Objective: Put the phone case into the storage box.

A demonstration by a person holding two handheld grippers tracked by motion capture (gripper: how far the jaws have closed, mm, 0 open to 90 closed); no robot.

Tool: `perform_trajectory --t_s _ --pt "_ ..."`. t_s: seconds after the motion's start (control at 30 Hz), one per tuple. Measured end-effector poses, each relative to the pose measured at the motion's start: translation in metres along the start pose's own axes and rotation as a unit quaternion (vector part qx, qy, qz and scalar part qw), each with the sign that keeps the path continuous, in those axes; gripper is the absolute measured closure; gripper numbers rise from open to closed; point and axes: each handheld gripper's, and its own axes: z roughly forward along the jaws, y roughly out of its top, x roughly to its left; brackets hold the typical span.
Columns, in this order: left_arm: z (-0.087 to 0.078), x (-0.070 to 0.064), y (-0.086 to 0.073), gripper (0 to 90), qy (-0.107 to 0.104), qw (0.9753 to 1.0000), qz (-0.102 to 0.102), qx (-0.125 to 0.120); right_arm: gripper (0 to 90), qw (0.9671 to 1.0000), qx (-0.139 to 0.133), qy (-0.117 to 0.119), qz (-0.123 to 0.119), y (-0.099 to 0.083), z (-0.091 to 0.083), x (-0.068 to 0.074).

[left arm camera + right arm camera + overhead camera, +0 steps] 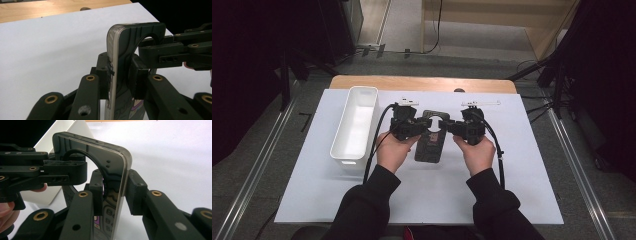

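Left gripper (418,125) clamps the left edge of a black phone case (431,136), pads pressed on both faces near its top. Right gripper (452,127) is clamped on the opposite edge, same height. The case sits between the two grippers over the middle of the white mat (312,165), top end toward the far side; can't tell if its lower end touches the mat. White plastic bin (355,124) stands just left of the left hand (394,150).
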Motion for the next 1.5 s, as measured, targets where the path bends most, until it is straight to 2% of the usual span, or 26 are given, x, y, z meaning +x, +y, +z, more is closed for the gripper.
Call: perform_trajectory --t_s 0.2,0.47,0.6,0.87,0.97,1.13,1.27,1.4,1.5 --pt "-0.002 0.002 0.0 73.3 -0.005 1.0 -0.002 0.0 66.2 1.0 -0.002 0.004 -0.006 0.0 -0.002 0.001" --pt "-0.004 0.005 0.001 73.6 -0.009 0.9999 -0.004 -0.002 51.0 0.9998 -0.005 0.015 -0.014 0.0 -0.005 0.003" --pt "-0.006 0.007 0.002 73.6 -0.012 0.9999 -0.005 -0.001 49.5 0.9994 0.005 0.031 -0.015 -0.001 -0.005 0.002" --pt "-0.014 0.015 0.003 73.5 -0.025 0.9997 -0.008 0.0 36.5 0.9978 0.019 0.049 -0.042 -0.006 -0.011 0.002" --pt "-0.019 0.016 0.004 73.5 -0.037 0.9993 -0.01 -0.001 35.2 0.997 0.02 0.058 -0.048 -0.01 -0.016 0.002" --pt "-0.021 0.021 0.003 73.5 -0.034 0.9994 -0.006 0.002 34.0 0.9952 0.027 0.077 -0.053 -0.015 -0.02 0.001" --pt "-0.025 0.024 0.004 73.5 -0.041 0.9991 -0.01 -0.002 32.1 0.9946 0.029 0.078 -0.061 -0.02 -0.02 0.001" --pt "-0.028 0.026 0.004 73.4 -0.045 0.999 -0.007 -0.001 30.0 0.9924 0.036 0.073 -0.093 -0.027 -0.019 -0.001" --pt "-0.028 0.027 0.003 73.4 -0.048 0.9988 -0.006 0.004 29.2 0.992 0.037 0.074 -0.096 -0.032 -0.018 -0.004"
